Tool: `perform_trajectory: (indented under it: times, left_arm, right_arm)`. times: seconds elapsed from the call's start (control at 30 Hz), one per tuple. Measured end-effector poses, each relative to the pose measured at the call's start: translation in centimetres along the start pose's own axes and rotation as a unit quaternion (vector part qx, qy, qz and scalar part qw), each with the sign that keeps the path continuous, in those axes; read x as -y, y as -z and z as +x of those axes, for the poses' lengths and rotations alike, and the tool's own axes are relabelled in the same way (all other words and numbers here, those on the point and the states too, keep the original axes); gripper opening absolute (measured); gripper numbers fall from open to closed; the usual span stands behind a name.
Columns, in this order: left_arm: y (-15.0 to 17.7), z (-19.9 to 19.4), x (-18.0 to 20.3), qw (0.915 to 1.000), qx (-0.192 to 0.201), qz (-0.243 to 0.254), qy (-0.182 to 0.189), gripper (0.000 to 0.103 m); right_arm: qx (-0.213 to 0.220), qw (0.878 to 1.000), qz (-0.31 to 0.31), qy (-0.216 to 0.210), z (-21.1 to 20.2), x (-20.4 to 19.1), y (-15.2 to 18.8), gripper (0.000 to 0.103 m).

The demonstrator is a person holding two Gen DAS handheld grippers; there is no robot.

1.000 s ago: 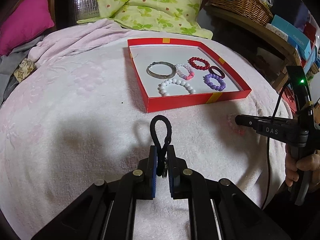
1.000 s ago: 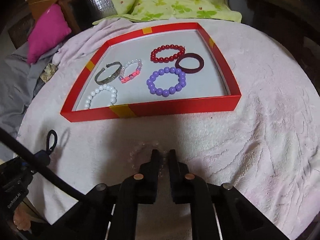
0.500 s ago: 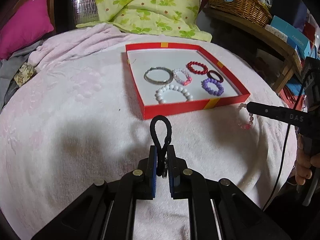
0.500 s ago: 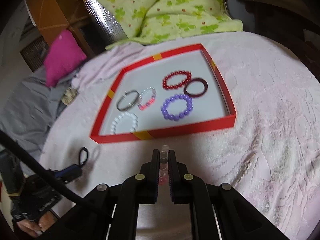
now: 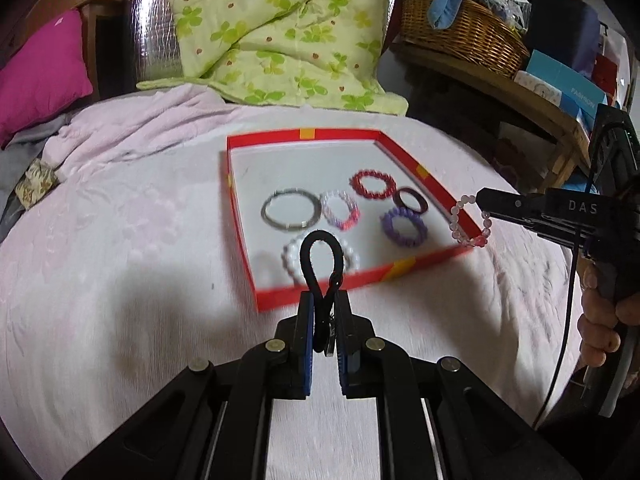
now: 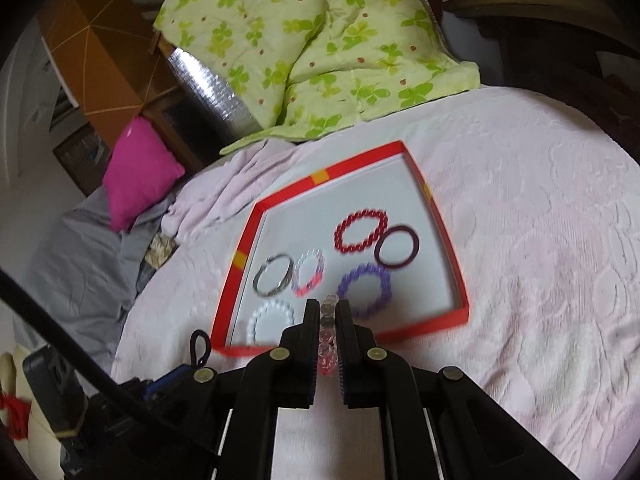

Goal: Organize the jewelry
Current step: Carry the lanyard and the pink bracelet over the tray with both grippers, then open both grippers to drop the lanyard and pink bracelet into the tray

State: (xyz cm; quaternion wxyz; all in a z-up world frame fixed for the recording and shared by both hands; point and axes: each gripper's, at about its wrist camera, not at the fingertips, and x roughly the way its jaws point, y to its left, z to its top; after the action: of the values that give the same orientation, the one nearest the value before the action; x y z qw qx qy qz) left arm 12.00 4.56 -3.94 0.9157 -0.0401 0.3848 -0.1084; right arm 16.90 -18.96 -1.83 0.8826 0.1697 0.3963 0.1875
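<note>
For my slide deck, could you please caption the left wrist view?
Left gripper holds a black loop near the red tray; right gripper carries a pink bead bracelet.

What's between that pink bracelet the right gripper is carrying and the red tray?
Only the tray's low red wall. The pink bracelet hangs from the right gripper beside the tray's right edge, seemingly above the rim. Six bracelets already lie inside, with bare floor toward the back.

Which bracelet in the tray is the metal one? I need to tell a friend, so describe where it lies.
On the pink blanket lies a red tray of bracelets. The metal bangle is on its left side, beside the pink-and-white beaded bracelet. It alone is a thin, smooth silver-grey ring, not beads.
</note>
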Motion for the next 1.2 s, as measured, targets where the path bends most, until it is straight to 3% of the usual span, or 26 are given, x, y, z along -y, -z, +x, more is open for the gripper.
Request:
perform_trajectory:
  times: [0.23, 0.33, 0.63, 0.83, 1.07, 1.13, 1.2]
  left_arm:
    - [-3.7, 2.1, -1.8, 0.9997, 0.02, -0.016, 0.006, 0.01]
    - [-5.5, 3.4, -3.2, 0.9988, 0.017, -0.041, 0.02, 0.01]
    - [-11.2, 9.5, -3.8, 0.9986, -0.001, -0.036, 0.039, 0.01]
    - [-12.3, 13.6, -3.2, 0.9986, -0.031, -0.024, 0.034, 0.01]
    - [-12.5, 15.9, -3.6, 0.9977, -0.052, -0.03, 0.032, 0.01]
    - [-12.6, 16.4, -3.6, 0.997, -0.056, -0.037, 0.038, 0.012]
    - [-12.5, 16.7, -3.4, 0.9969, -0.062, -0.032, 0.037, 0.021]
  right_arm:
    - [0.003, 1.0, 0.016, 0.011, 3.9, 0.0, -3.9, 0.009]
    - [0.006, 1.0, 0.025, 0.014, 6.1, 0.1, -6.1, 0.009]
    - [-0.004, 0.999, 0.044, 0.016, 11.8, 1.2, -11.4, 0.009]
    - [-0.016, 0.998, 0.064, 0.009, 15.1, 2.3, -12.6, 0.009]
    - [-0.029, 0.997, 0.077, 0.014, 18.5, 2.8, -12.5, 0.009]
    - [-0.032, 0.997, 0.07, 0.023, 19.0, 2.7, -12.3, 0.009]
    - [-0.034, 0.996, 0.071, 0.032, 19.1, 2.8, -12.2, 0.012]
